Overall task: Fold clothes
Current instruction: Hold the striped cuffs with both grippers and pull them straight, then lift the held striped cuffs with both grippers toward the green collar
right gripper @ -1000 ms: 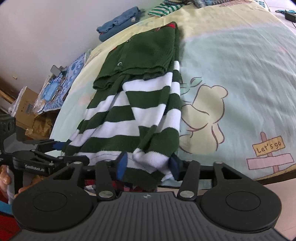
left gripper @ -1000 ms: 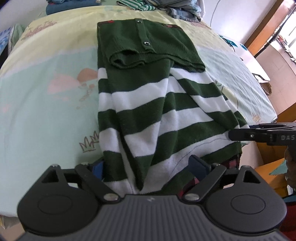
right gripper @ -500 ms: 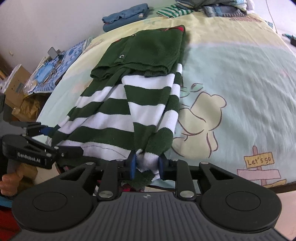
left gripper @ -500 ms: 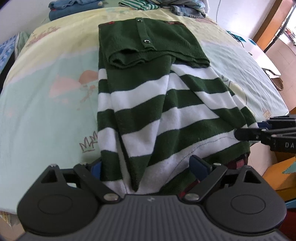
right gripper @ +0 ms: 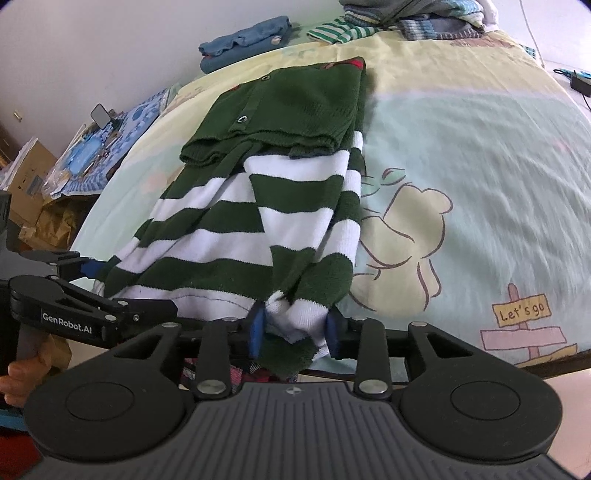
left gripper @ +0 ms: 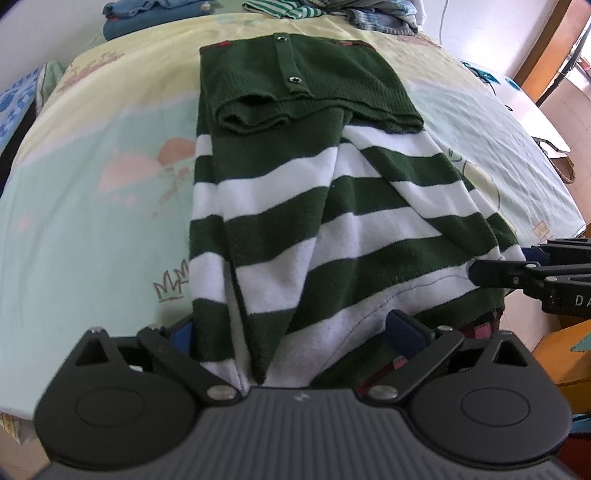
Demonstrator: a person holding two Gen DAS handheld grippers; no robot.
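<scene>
A green and white striped sweater (left gripper: 332,206) lies lengthwise on the bed sheet (left gripper: 92,221), its solid green top with snap buttons folded back at the far end. Its hem hangs over the near bed edge. My left gripper (left gripper: 293,330) straddles the left half of the hem; its jaws are opening wide and the blue pads stand clear of the cloth. My right gripper (right gripper: 295,332) has the bunched sleeve ends (right gripper: 295,317) between its pads; the cloth fills the gap while the jaws are opening. Each gripper shows at the other view's edge: left gripper (right gripper: 125,288), right gripper (left gripper: 498,260).
Folded blue clothes (right gripper: 243,40) and a striped heap (right gripper: 343,31) lie at the bed's far end. Cardboard boxes (right gripper: 26,177) and blue-patterned clutter stand beside the bed. An orange piece of furniture (left gripper: 561,350) is at the near corner. A hand (right gripper: 14,376) holds the left gripper's handle.
The right jaws closed in on the sleeve ends, then widened a little. The left jaws spread further apart around the hem. The sweater has kept its place on the bed.
</scene>
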